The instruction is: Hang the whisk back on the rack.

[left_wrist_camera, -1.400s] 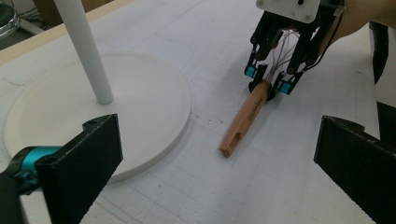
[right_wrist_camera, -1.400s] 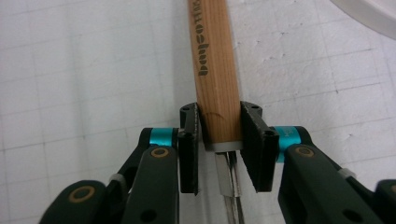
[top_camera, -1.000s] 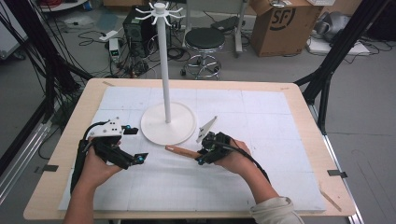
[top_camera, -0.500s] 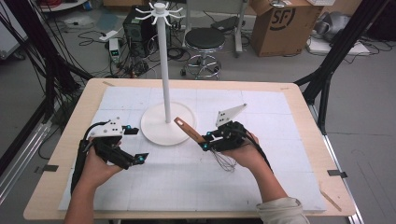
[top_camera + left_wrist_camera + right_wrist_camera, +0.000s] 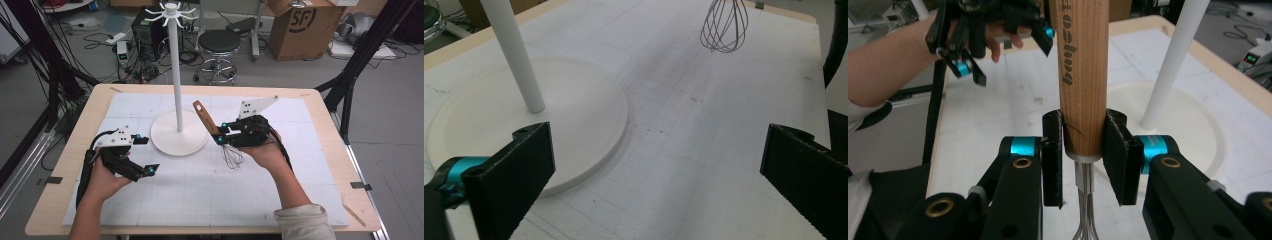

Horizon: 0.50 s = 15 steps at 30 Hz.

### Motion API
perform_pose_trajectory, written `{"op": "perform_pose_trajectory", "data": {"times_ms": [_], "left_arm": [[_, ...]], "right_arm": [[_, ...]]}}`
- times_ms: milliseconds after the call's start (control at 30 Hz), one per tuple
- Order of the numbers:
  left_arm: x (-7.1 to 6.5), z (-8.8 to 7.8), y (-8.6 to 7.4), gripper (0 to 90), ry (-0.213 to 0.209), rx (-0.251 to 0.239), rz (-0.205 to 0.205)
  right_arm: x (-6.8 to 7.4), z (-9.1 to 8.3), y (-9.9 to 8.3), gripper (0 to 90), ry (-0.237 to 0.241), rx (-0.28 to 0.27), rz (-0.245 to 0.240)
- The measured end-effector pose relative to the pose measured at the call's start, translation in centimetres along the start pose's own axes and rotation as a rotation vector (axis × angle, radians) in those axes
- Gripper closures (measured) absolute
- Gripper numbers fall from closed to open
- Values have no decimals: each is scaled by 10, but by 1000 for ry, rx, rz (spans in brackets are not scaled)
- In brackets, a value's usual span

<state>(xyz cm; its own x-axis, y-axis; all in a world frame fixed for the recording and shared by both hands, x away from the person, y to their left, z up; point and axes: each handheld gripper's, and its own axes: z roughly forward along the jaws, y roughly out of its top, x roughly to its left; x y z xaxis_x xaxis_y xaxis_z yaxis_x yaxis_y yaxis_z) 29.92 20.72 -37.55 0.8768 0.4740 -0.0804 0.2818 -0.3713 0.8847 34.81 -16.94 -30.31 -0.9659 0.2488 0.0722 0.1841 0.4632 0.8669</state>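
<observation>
Whisk with brown wooden handle and steel wire loops [image 5: 216, 131] is now lifted off the table, clamped in my right gripper [image 5: 1083, 137]. It hangs at three o'clock from the white round-based hook stand [image 5: 178, 100], so hanging can follow. My left gripper [image 5: 141, 155] rests with jaws apart.

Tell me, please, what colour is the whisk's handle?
The whisk handle is light brown wood with dark lettering, clearest in the right gripper view.
</observation>
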Motion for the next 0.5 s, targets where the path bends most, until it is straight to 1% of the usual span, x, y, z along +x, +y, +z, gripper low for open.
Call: {"op": "perform_pose_trajectory", "data": {"times_ms": [33, 100, 133, 167, 233, 267, 333, 367, 400, 467, 500], "left_arm": [[0, 0, 0, 16, 1, 1, 1], [0, 0, 0, 16, 0, -1, 0], [0, 0, 0, 16, 0, -3, -2], [0, 0, 0, 16, 0, -3, -2], [0, 0, 0, 16, -1, -3, -3], [0, 0, 0, 16, -1, -3, -2], [0, 0, 0, 16, -3, -4, -1], [0, -1, 0, 16, -2, -4, -2], [0, -1, 0, 16, -2, -4, -2], [0, -1, 0, 16, -2, -4, -4], [0, -1, 0, 16, -1, -5, -5]], "right_arm": [[-1, 0, 3, 716, -5, -9, -13], [-1, -1, 11, 716, -8, -24, -17], [-1, -2, 14, 716, -10, -21, -24], [-2, -2, 18, 716, -22, -29, -37], [-2, -4, 26, 716, -16, -41, -26], [-4, -5, 30, 716, -25, -48, -37], [-4, -7, 38, 716, -25, -52, -23], [-6, -7, 41, 716, -28, -64, -38], [-6, -8, 45, 716, -27, -66, -32], [-10, -9, 52, 716, -34, -76, -43], [-10, -9, 52, 716, -34, -76, -43]]}}
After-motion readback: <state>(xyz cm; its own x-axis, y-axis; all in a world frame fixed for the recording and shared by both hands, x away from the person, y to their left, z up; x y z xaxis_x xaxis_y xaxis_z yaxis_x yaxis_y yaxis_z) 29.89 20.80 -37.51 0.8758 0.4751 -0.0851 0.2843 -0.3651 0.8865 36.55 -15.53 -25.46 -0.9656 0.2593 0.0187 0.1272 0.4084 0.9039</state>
